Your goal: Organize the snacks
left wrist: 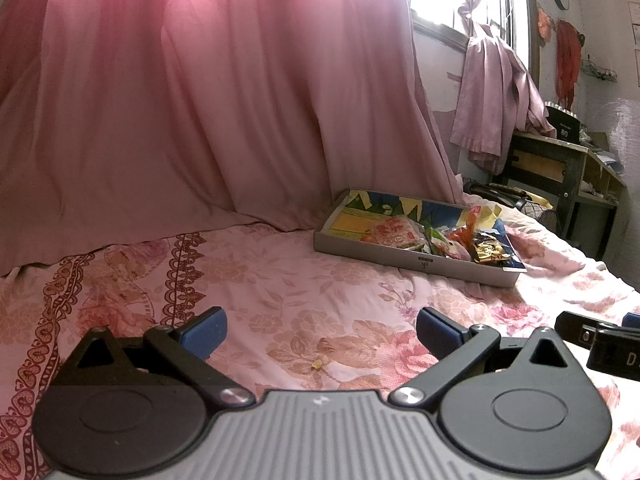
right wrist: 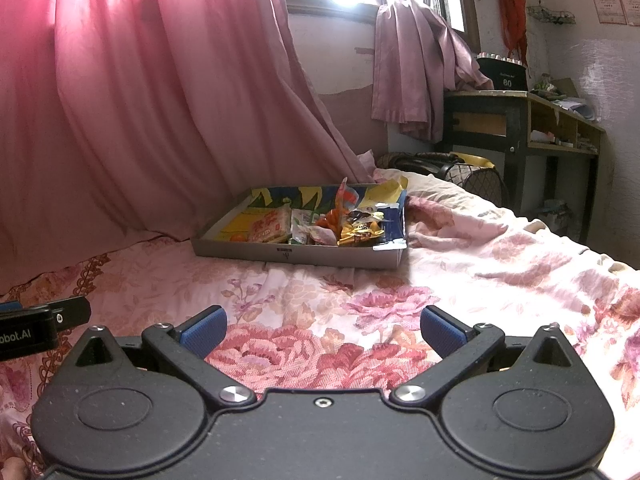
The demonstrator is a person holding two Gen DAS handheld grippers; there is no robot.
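Snacks (right wrist: 316, 226) heaped in box (right wrist: 296, 254), mid-frame on bed (right wrist: 320, 292) — seemingly gathered, not sorted. Left gripper (left wrist: 320, 330) and right gripper (right wrist: 323, 330) spread wide, empty — well short of box.

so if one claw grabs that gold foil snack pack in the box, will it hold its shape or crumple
The gold foil pack looks crinkled and creased already, so it will probably crumple under the pads. Its shiny wrapper may be slippery. It lies heaped against other packets in the cardboard box, so neighbours could shift as it lifts.
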